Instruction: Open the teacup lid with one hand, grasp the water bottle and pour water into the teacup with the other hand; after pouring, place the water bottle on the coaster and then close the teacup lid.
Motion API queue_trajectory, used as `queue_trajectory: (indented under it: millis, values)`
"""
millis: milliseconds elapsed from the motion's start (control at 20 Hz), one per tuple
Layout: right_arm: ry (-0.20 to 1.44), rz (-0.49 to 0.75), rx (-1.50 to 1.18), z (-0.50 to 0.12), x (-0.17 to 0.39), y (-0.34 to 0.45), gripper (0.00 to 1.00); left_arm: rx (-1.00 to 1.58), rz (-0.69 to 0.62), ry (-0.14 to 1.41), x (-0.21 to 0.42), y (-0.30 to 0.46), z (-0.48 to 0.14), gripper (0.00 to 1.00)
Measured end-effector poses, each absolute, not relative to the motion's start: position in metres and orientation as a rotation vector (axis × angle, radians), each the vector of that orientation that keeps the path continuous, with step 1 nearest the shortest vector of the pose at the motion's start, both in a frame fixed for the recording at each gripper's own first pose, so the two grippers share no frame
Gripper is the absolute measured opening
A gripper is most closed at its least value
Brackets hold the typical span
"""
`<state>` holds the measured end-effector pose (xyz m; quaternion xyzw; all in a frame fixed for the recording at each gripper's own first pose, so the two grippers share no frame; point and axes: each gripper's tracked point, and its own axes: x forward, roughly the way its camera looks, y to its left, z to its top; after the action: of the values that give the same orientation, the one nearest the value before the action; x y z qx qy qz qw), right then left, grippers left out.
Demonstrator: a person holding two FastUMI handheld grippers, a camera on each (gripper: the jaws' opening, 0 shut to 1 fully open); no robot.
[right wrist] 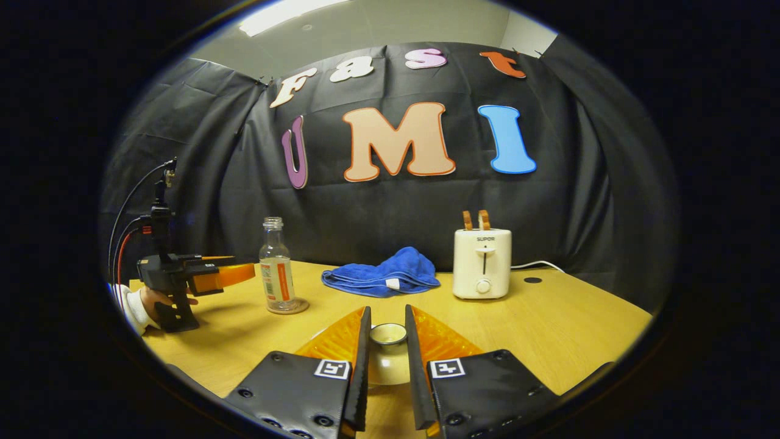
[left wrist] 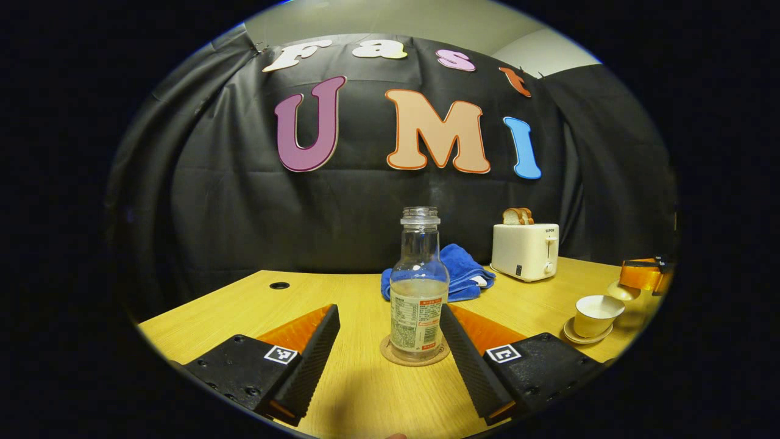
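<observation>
A clear water bottle (left wrist: 419, 286), uncapped and partly filled, stands upright on a round coaster (left wrist: 390, 353) in the left gripper view. My left gripper (left wrist: 388, 310) is open, with the bottle just past its fingertips and nearer the right-hand finger. The open teacup (left wrist: 596, 314) sits on its saucer (left wrist: 570, 334) at the right. Beside and above it my right gripper (left wrist: 643, 274) holds the lid (left wrist: 621, 291). In the right gripper view my right gripper (right wrist: 386, 308) is shut on the lid (right wrist: 388, 334). Far left there, a hand (right wrist: 146, 302) holds the left gripper (right wrist: 244, 271) next to the bottle (right wrist: 276, 265).
A white toaster (left wrist: 525, 250) with bread in its slots stands at the back of the wooden table (left wrist: 317, 292). A crumpled blue towel (left wrist: 466, 271) lies behind the bottle. A cable hole (left wrist: 280, 285) sits at the table's back left.
</observation>
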<state>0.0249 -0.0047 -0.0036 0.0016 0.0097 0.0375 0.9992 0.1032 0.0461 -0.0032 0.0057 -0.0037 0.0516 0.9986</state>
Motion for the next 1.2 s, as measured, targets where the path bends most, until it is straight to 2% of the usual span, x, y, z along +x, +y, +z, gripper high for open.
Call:
queue_trajectory:
  millis: [250, 700, 950, 1100, 1200]
  values:
    - [0.078, 0.128, -0.005, -0.014, 0.042, 0.02, 0.33, 0.014, 0.183, -0.004, 0.094, 0.06, -0.002, 0.96]
    - [0.159, 0.107, -0.008, -0.025, 0.051, 0.02, 0.33, 0.014, 0.188, 0.001, 0.092, 0.062, 0.0, 0.96]
    - [0.16, 0.11, -0.003, -0.026, 0.052, 0.021, 0.36, 0.013, 0.188, 0.001, 0.091, 0.063, 0.001, 0.96]
    - [0.14, 0.119, -0.011, -0.023, 0.049, 0.021, 0.49, 0.013, 0.188, 0.002, 0.091, 0.063, 0.001, 0.96]
    - [0.118, 0.117, 0.0, -0.02, 0.049, 0.02, 0.63, 0.013, 0.188, 0.002, 0.09, 0.063, 0.001, 0.96]
